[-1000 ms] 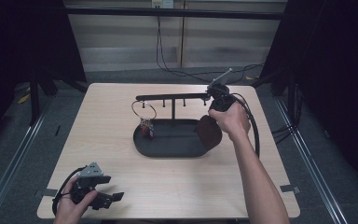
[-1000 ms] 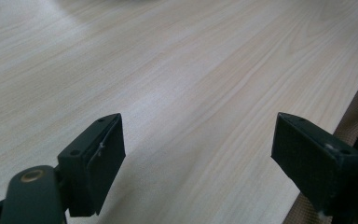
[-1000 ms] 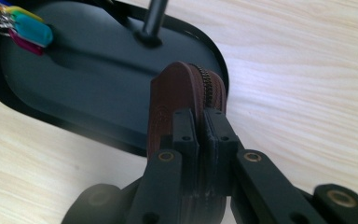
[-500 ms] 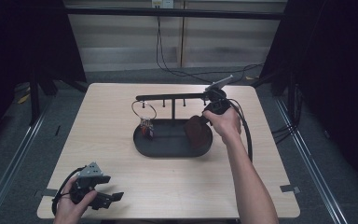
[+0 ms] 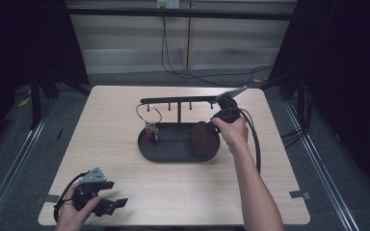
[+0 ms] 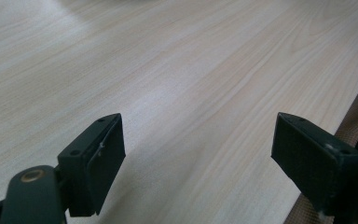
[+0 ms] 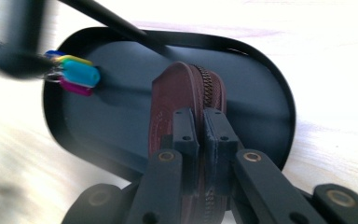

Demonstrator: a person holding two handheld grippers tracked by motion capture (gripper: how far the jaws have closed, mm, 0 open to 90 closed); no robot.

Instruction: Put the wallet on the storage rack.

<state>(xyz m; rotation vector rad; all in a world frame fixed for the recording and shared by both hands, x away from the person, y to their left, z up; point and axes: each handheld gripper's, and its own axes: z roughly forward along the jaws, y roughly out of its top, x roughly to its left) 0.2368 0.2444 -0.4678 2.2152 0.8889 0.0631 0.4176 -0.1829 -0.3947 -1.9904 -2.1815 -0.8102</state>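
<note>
Pouch (image 7: pixel 186 98) (brown leather, round, zipper along its edge) is clamped between the right tool's (image 7: pixel 200 126) jaws, standing on edge over the right end of the black oval tray (image 7: pixel 270 84). Going left to right in the high view: left tool (image 5: pixel 107 204) sits at the near left corner of the bench (image 5: pixel 173 183), jaws apart with only bare wood between them, well apart from everything else. Next, the key bunch (image 5: pixel 150 131) with coloured tags hangs from a ring on the rack bar (image 5: pixel 178 100) over the tray's left end, to the left of the right tool. Then the pouch (image 5: pixel 201 137), just below the right tool (image 5: pixel 220 118), low in the tray; whether it touches the tray floor I cannot tell.
</note>
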